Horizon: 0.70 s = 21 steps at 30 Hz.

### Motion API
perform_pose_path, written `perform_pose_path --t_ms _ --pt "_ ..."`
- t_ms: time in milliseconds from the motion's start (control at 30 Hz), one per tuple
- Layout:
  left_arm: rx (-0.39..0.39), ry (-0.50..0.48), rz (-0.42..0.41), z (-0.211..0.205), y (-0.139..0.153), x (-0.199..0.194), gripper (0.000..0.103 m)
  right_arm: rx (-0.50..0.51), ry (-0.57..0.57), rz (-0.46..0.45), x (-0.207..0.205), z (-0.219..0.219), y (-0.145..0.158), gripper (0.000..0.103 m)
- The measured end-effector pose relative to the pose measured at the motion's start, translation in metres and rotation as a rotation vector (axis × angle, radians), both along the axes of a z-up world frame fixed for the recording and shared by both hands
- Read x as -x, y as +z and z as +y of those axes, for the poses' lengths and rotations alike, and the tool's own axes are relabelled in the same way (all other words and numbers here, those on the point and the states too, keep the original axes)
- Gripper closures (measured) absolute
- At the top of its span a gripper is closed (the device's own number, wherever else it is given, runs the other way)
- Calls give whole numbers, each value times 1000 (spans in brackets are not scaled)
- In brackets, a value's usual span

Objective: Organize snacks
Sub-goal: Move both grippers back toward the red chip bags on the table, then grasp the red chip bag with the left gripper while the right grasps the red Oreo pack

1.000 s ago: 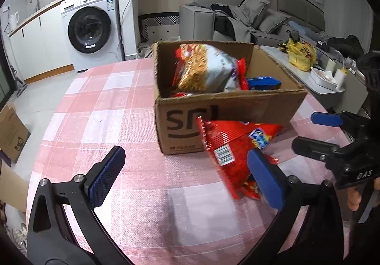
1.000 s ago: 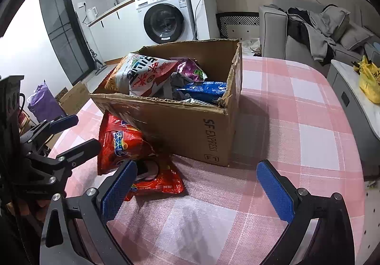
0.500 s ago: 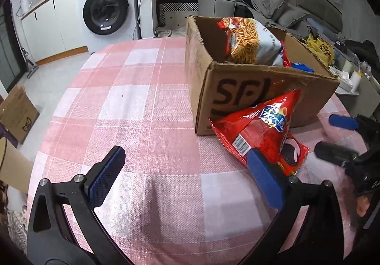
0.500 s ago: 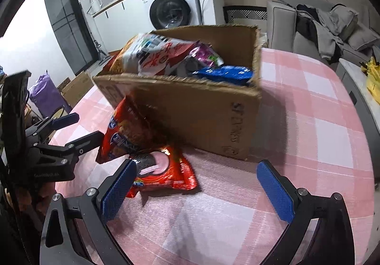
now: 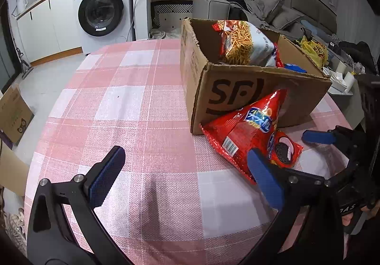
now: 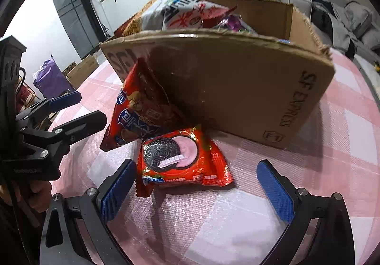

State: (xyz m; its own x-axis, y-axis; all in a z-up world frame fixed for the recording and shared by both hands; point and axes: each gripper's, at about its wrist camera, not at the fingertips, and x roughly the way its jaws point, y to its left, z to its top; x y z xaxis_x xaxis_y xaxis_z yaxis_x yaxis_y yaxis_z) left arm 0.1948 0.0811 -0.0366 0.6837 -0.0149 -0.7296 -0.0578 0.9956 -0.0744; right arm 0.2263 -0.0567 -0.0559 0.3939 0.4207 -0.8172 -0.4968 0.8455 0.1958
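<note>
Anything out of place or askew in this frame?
Two snacks sit outside the cardboard box: a red chip bag propped tilted against its front wall, and an Oreo packet flat on the tablecloth beside it. The box's top edges look ragged. Both grippers are open.

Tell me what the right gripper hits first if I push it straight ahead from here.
Most likely the Oreo packet: it lies flat on the tablecloth just ahead of the open right gripper, nearer its left finger. Behind it stands the cardboard box. Height above the cloth is hard to judge, so it might pass over.
</note>
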Motion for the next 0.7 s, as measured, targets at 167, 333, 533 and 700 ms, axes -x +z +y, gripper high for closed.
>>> perform_pose_path --t_ms 167,333,533,700 --pt "7 2 1 1 1 0 1 31 10 -12 -9 6 -4 1" --pt "10 7 7 1 -1 -2 1 52 27 -27 -4 16 -10 2" --pt "7 10 13 2 -5 -5 1 59 12 -31 1 23 -15 7" --pt "4 3 12 1 -5 -7 1 50 36 -39 5 21 -9 23"
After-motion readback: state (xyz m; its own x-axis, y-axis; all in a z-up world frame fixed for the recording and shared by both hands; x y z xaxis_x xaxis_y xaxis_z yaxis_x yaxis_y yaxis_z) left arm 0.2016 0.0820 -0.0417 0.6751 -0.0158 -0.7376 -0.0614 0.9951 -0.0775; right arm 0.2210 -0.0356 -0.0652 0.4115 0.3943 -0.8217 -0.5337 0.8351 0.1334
